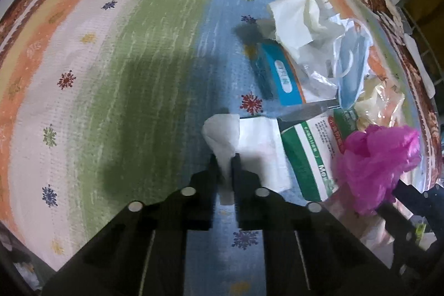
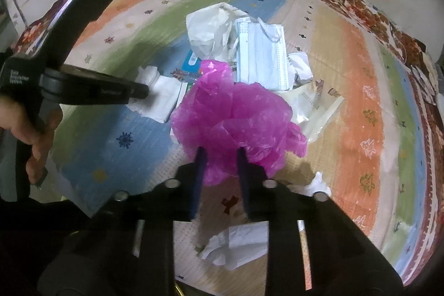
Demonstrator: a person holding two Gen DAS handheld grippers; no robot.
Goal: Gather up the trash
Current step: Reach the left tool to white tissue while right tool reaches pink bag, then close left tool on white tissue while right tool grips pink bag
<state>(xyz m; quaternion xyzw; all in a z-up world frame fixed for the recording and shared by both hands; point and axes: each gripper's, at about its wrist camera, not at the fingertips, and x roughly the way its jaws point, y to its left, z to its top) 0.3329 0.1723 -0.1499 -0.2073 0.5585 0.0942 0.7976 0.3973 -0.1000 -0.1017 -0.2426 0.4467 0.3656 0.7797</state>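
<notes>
1. Only the right wrist view shows a crumpled white paper lying nearest, under the right gripper, and the person's hand on the left gripper's handle.
2. The right gripper's fingers are clamped on a crinkled magenta plastic bag.
3. The left gripper has its fingers pinched together on a white tissue.
4. Only the left wrist view shows the green-white box marked "Me…".
5. Farther, on the striped blanket, lie a blue packet and a pack of face masks; the other writing is unreadable.
</notes>
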